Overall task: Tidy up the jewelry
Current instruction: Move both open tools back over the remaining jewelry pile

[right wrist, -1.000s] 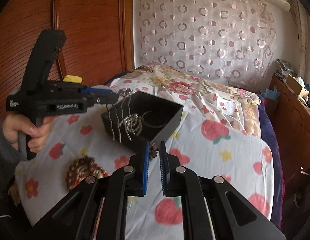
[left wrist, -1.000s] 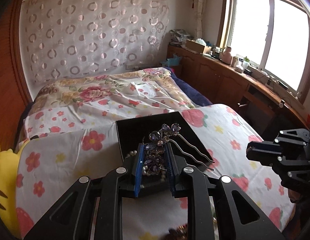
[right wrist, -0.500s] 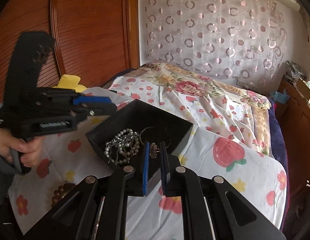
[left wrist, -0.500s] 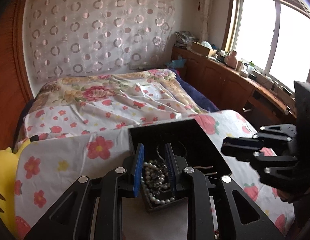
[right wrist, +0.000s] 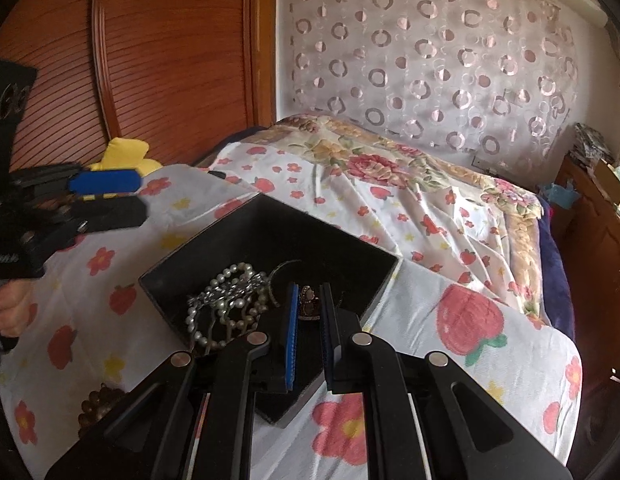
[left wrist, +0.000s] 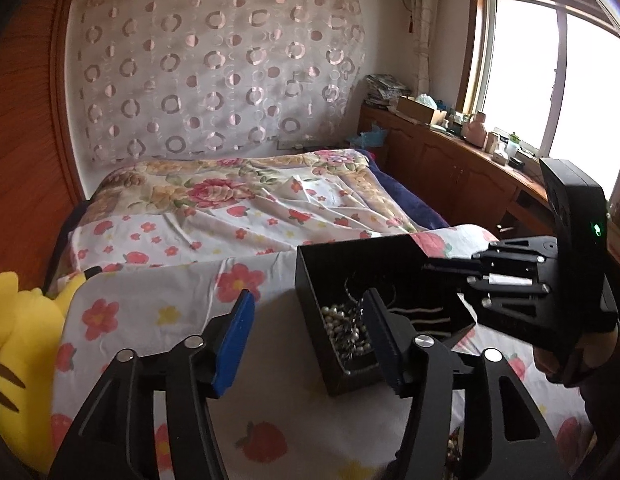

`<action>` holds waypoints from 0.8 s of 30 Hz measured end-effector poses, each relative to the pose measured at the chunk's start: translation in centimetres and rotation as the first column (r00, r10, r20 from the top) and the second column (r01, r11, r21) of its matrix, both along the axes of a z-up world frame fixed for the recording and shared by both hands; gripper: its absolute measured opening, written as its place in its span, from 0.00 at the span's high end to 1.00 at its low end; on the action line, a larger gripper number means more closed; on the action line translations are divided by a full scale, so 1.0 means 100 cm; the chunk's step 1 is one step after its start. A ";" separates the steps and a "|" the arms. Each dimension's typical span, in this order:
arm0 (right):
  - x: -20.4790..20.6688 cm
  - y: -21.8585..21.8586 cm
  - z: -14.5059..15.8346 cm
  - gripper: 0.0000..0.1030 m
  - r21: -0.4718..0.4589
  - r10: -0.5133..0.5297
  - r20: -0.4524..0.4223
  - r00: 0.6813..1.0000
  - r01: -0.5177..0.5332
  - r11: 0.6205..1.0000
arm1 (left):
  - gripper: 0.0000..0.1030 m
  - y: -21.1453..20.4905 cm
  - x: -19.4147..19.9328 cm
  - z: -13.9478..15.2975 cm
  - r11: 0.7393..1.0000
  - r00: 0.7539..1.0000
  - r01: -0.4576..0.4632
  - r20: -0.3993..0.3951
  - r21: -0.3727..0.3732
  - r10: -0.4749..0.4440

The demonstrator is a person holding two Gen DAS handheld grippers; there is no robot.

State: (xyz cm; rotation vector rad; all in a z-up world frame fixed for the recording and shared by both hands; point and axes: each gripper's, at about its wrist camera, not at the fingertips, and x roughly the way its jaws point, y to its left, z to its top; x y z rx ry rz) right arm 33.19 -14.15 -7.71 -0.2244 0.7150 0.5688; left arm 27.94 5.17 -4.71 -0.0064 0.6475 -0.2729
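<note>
Left tool (left wrist: 305, 332) is spread wide with nothing in it, beside the black box (right wrist: 245, 236) on the bed (right wrist: 450, 216). Pearls (right wrist: 229, 300) lie inside. Right tool (right wrist: 310, 320) is pinching a small ring (right wrist: 308, 303) over the box.

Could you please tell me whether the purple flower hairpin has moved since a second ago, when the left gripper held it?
Yes. It now lies inside the black box by the pearls, and the left gripper is open.
</note>
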 end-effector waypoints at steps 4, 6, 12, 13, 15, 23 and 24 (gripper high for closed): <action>-0.003 -0.006 0.003 0.77 0.006 -0.015 0.006 1.000 0.015 1.000 | 0.46 0.000 -0.013 -0.006 1.000 1.000 0.002 -0.012 -0.005 -0.002; -0.006 -0.010 0.006 0.66 0.013 -0.025 0.016 1.000 0.025 1.000 | 0.39 0.000 -0.018 -0.009 1.000 1.000 0.000 -0.019 0.000 0.000; -0.024 -0.020 0.017 0.66 0.026 -0.033 0.029 0.999 0.032 0.999 | 0.36 0.001 -0.039 -0.017 1.000 0.999 -0.002 -0.035 -0.008 0.002; -0.030 -0.022 0.018 0.66 0.029 -0.032 0.029 0.999 0.031 0.999 | 0.36 0.001 -0.044 -0.018 1.000 0.999 -0.003 -0.039 -0.009 0.002; -0.048 -0.029 0.018 0.66 0.037 -0.033 0.024 0.999 0.032 0.999 | 0.36 0.001 -0.054 -0.021 1.000 0.999 0.000 -0.047 -0.009 -0.001; -0.103 -0.039 -0.021 0.66 0.020 0.010 -0.111 0.994 -0.008 1.000 | 0.36 0.000 -0.088 -0.039 1.000 0.996 0.012 -0.086 -0.002 -0.012; -0.107 -0.038 -0.026 0.67 0.015 0.013 -0.121 0.993 -0.012 1.000 | 0.36 0.001 -0.092 -0.042 1.000 0.995 0.012 -0.096 -0.008 -0.013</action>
